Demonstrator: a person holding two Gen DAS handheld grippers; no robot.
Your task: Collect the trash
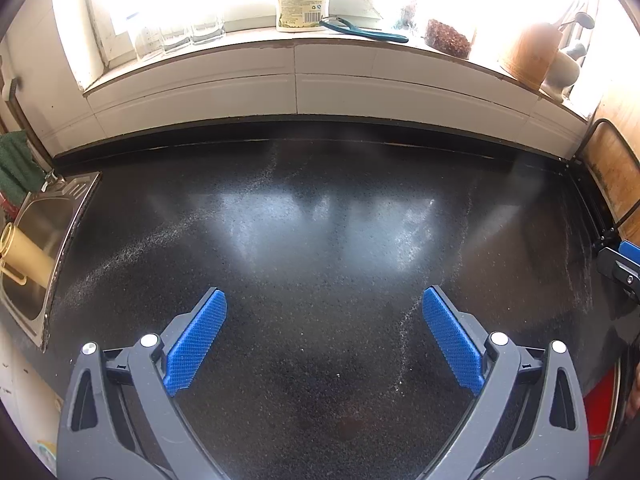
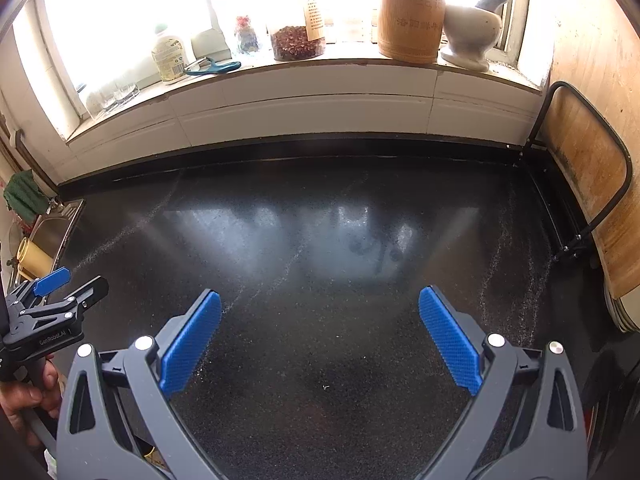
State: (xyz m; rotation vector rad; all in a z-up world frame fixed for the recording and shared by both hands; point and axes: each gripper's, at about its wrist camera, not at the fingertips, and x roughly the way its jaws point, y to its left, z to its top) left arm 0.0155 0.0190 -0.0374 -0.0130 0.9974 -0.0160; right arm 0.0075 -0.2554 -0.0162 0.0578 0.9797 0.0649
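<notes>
**Both claws spread wide over a dark speckled desk**

The left claw (image 1: 324, 312) has its blue ribbed pads (image 1: 196, 344) far apart, gripping nothing and touching nothing. The right claw (image 2: 320, 312) stands equally wide, its pads also bare. No trash can be made out in either view, so where the task's thing lies cannot be told.

Beneath and ahead of both claws spreads the desk (image 1: 320, 240), black, glossy and finely speckled, with pale streaks of fine grit across it. Ahead of the claws it ends at a white tiled upstand under a windowsill (image 1: 256, 40). On the sill stand a labelled bottle (image 1: 303, 4), teal-handled pliers (image 1: 366, 31), clear glasses (image 1: 176, 36), a jar of reddish flakes (image 2: 298, 40), a wooden cylinder holder (image 2: 410, 20) and a white mortar with pestle (image 2: 472, 28).

Left of the left claw, a steel sink (image 1: 48, 224) cuts the desk's edge, with a yellowish cup (image 1: 26, 256) in it. Right of the right claw, a wooden board in a dark metal frame (image 2: 588, 184) closes that side.
</notes>
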